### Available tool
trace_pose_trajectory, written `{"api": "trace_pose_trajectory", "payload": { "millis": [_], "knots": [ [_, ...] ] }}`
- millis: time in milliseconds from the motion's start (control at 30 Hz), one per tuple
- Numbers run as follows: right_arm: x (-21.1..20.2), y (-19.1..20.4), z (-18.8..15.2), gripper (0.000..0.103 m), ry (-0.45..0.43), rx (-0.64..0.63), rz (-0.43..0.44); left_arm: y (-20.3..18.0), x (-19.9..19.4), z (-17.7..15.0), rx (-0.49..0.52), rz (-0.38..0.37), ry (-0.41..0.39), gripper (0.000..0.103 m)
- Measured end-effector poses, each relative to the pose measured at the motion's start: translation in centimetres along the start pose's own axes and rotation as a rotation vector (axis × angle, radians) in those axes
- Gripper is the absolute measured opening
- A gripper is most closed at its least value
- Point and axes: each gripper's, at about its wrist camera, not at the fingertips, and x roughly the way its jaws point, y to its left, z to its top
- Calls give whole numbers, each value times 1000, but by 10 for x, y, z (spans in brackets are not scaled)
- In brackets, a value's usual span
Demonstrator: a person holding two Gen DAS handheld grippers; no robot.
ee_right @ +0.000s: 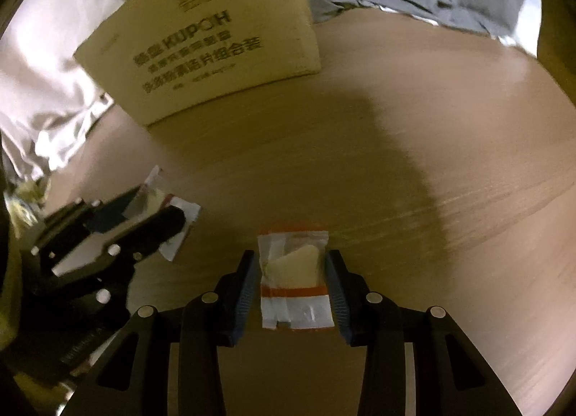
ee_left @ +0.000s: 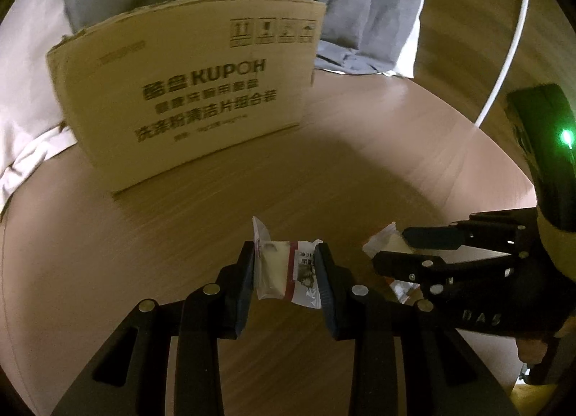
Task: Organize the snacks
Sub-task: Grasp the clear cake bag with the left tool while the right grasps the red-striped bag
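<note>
My left gripper (ee_left: 286, 264) is shut on a clear-and-white snack packet (ee_left: 284, 268) with a red band, held above the wooden table (ee_left: 180, 236). My right gripper (ee_right: 291, 275) is shut on a second snack packet (ee_right: 293, 272) with orange bands and a pale snack inside. In the left wrist view the right gripper (ee_left: 392, 245) sits at right with its packet (ee_left: 381, 239) between the fingers. In the right wrist view the left gripper (ee_right: 158, 207) sits at left holding its packet (ee_right: 180, 214). A KUPOH cardboard box (ee_left: 194, 92) stands ahead on the table; it also shows in the right wrist view (ee_right: 216, 45).
Grey and white cloth (ee_left: 360, 1) lies behind and left of the box. A white cable (ee_left: 511, 48) runs down at far right. The table edge curves at right (ee_left: 504, 149).
</note>
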Motion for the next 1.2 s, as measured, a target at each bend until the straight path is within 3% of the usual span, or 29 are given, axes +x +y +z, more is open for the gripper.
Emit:
{"api": "trace_pose_trajectory", "payload": {
  "millis": [67,167,400,433,533,667,733,800,933,1100,1167,1200],
  "knots": [
    [0,8,-2,40,-9,-48,-34,4,-2,-2,-11,7,1,31],
    [0,17,-7,38,-30,-114,-74,8,-4,-4,-26,19,5,13],
    [-5,18,-10,34,-50,-134,-58,6,-8,-7,-60,-13,2,9],
    [-7,18,-10,34,-55,-134,-56,5,-9,-7,-68,-31,9,10],
    [-13,18,-10,33,-73,-140,-49,1,-12,-8,-77,-57,11,29],
    [-19,17,-10,33,-90,-137,-48,-5,-7,-10,-100,-77,39,47],
    [-23,13,-11,33,-91,-123,-42,-11,-4,-10,-92,-94,57,49],
    [-27,10,-13,33,-98,-120,-54,-18,0,-11,-60,-97,70,61],
    [-34,3,-19,33,-102,-120,-73,-33,13,-10,11,-99,105,62],
    [-35,-4,-26,33,-92,-103,-76,-45,24,-13,64,-31,101,62],
    [-34,-7,-26,33,-87,-93,-69,-45,26,-14,71,-7,94,60],
    [-33,-8,-25,33,-85,-90,-65,-44,25,-15,69,-2,86,54]
  ]
}}
